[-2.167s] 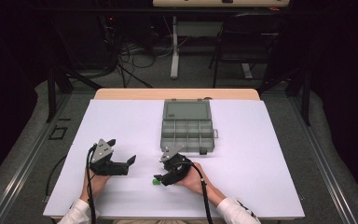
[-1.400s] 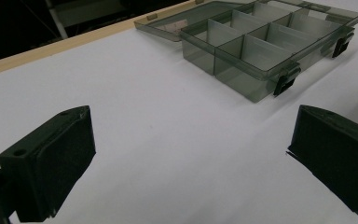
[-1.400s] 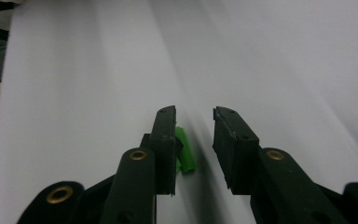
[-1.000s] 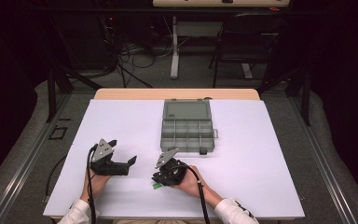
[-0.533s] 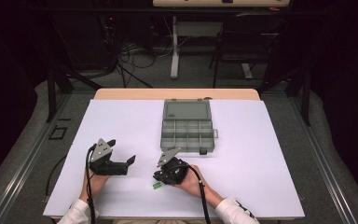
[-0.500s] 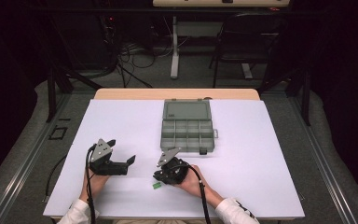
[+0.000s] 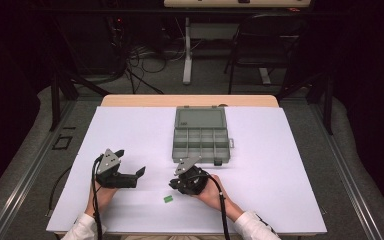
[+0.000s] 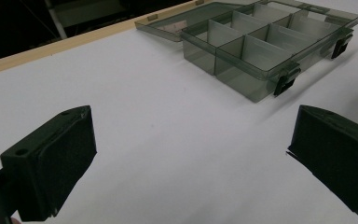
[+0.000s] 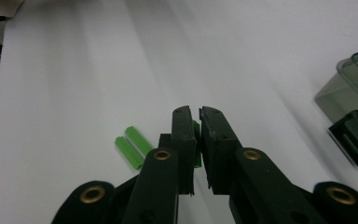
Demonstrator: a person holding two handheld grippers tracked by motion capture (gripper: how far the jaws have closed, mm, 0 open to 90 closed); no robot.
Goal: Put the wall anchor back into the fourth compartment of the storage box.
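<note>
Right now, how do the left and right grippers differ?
1. Jaws: the left gripper stands wide open with bare table between its jaws; the right gripper is nearly closed.
2. Load: the left gripper holds nothing; the right gripper pinches a small green piece.
3. Neighbours: two more green pieces lie beside the right gripper; none lie by the left.
Shared: both sit low over the white table, near the open compartment box.

Green piece [image 9: 196, 142] mostly hidden between the right gripper [image 9: 199, 116] fingers, compartment box [image 9: 354, 116] cut off at frame edge
</note>
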